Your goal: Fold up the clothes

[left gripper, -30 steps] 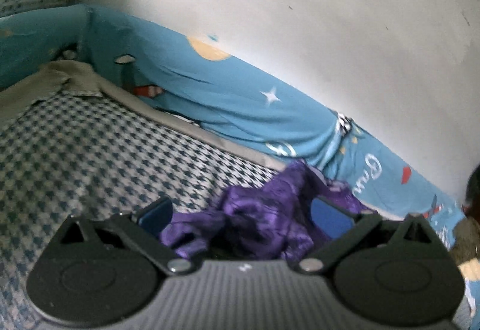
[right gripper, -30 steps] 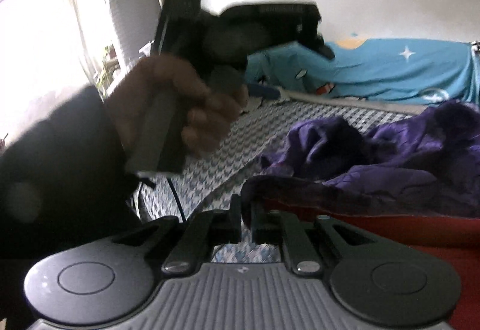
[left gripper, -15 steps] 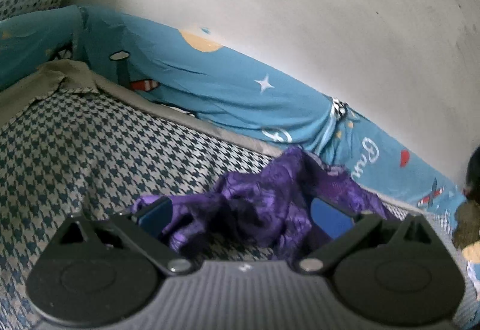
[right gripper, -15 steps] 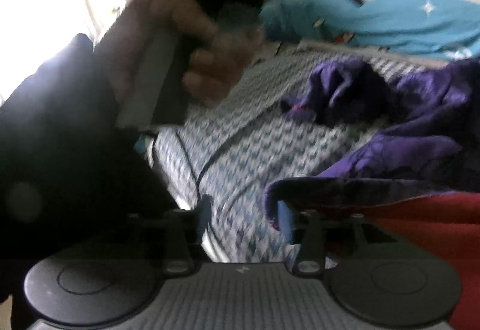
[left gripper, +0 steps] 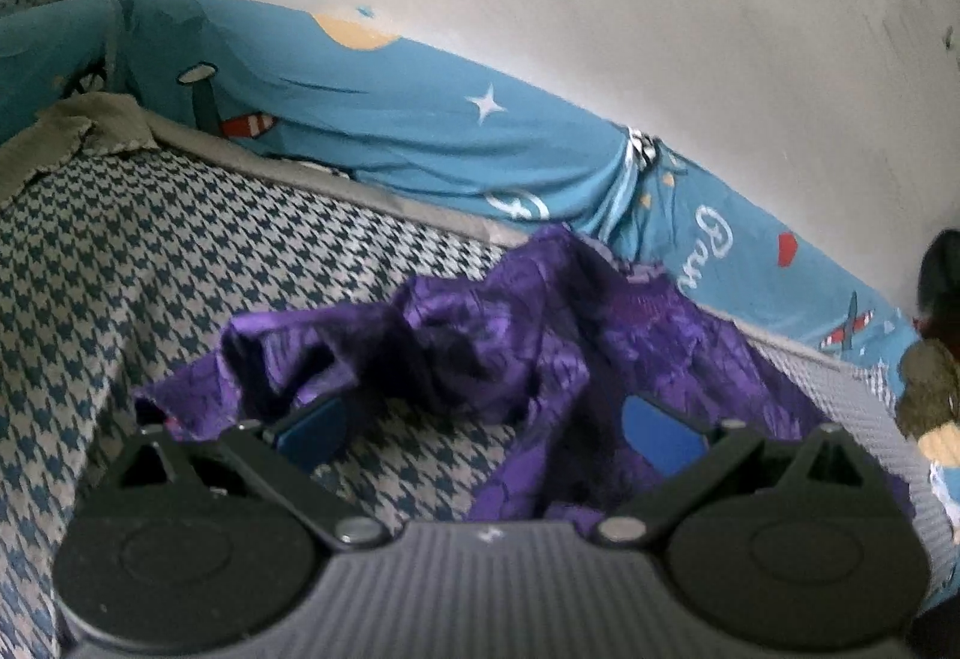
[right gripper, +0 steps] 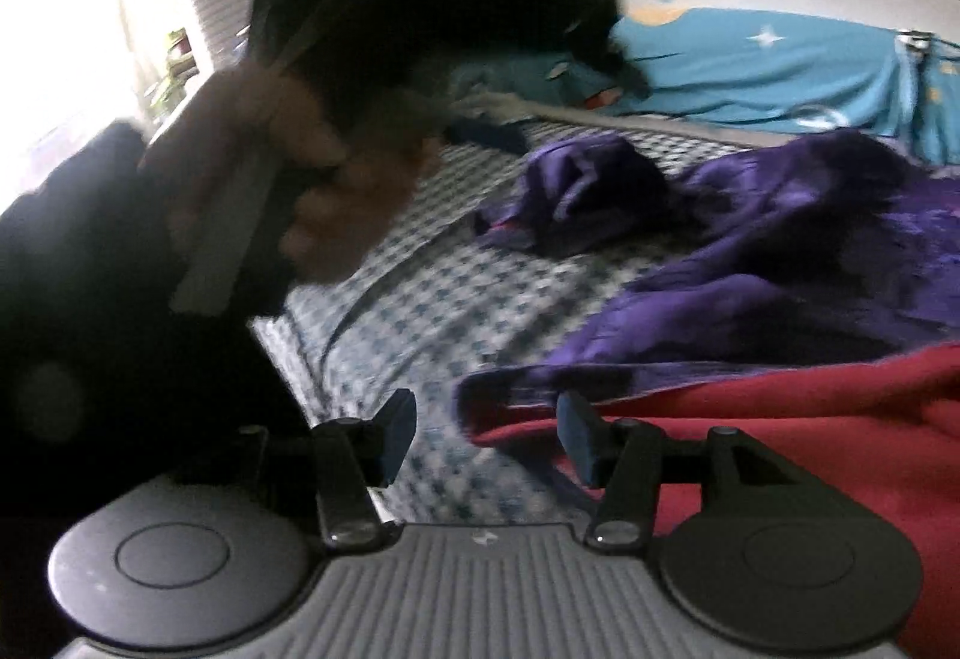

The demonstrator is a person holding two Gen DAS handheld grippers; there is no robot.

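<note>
The purple garment (left gripper: 540,347) is spread crumpled on the houndstooth bedcover (left gripper: 180,263). Toward its twelve-o'clock folds the left gripper (left gripper: 486,431) is held wide; the right gripper (right gripper: 486,437), also wide and empty, is held at its hem (right gripper: 540,377), probably for pinching.

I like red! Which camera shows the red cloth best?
The right wrist view. The red cloth fills its lower right corner, under the edge of the purple garment. The left wrist view shows no red cloth, only the purple garment.
</note>
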